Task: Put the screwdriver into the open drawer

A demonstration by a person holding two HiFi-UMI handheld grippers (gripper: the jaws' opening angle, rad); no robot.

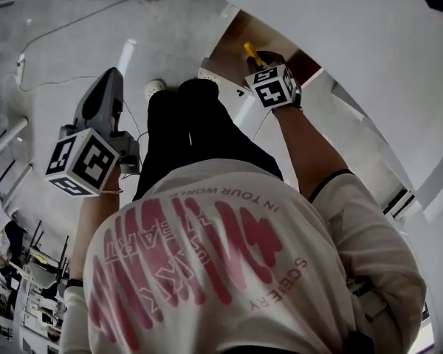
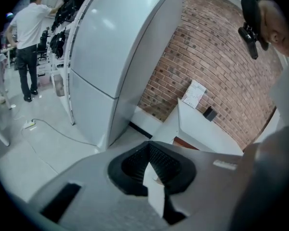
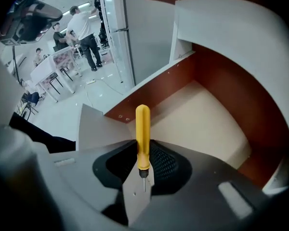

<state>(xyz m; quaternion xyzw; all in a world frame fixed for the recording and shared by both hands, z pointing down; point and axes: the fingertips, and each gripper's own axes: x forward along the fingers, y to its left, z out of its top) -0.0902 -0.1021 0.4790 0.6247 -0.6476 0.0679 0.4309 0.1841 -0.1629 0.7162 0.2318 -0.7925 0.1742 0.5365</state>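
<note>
Grips yellow screwdriver (image 3: pixel 142 129) in right claw (image 3: pixel 140 177), handle out over the open drawer (image 3: pixel 207 124); holds left claw (image 2: pixel 154 184) pinched together, empty, well left of it.

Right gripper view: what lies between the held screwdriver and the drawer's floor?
Nothing; the stretch from screwdriver to drawer floor is bare, as the right gripper view shows.

Pale floor (image 2: pixel 19 159) with a loose cable (image 2: pixel 70 135)
</note>
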